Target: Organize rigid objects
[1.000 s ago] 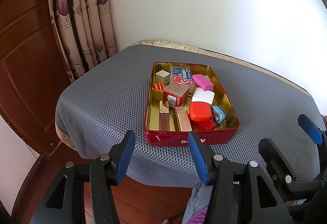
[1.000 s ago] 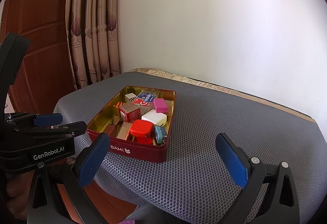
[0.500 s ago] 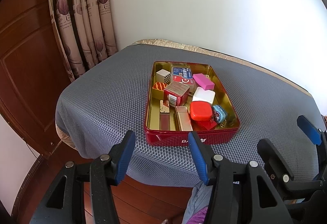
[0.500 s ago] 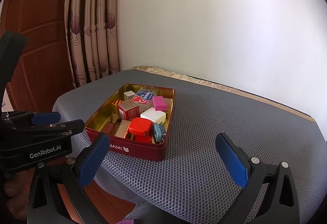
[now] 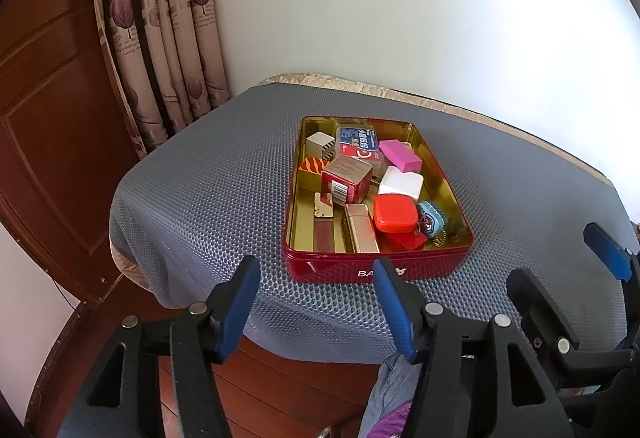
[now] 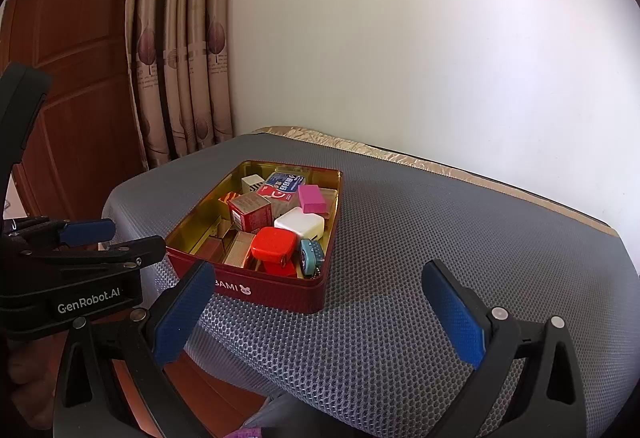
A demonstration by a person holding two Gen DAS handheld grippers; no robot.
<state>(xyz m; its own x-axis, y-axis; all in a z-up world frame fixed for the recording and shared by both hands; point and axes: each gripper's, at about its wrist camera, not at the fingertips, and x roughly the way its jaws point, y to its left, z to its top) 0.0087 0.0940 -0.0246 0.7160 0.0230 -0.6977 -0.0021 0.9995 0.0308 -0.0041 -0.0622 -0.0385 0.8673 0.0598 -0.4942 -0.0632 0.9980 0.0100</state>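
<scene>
A red tin (image 5: 332,270) (image 6: 276,296) with a gold inside sits on a grey mesh table (image 5: 208,198) (image 6: 420,246). It holds several small rigid things: a pink block (image 5: 400,155) (image 6: 310,198), a white case (image 5: 401,183), a red case (image 5: 395,213) (image 6: 274,243), a red-grey carton (image 5: 346,178) (image 6: 250,213) and a blue trinket (image 5: 431,219). My left gripper (image 5: 316,308) is open and empty, short of the tin's near wall. My right gripper (image 6: 320,312) is open and empty, near the tin's right corner; it also shows in the left wrist view (image 5: 568,278).
A white wall (image 6: 420,38) stands behind the table. Patterned curtains (image 5: 160,38) and a wooden door (image 5: 48,110) are at the left. The table's near edge drops to a wooden floor (image 5: 280,378). Grey mat lies right of the tin.
Both grippers have lifted slightly, so the tin sits a little lower in view. Both stay open and empty. Nothing in the tin has moved.
</scene>
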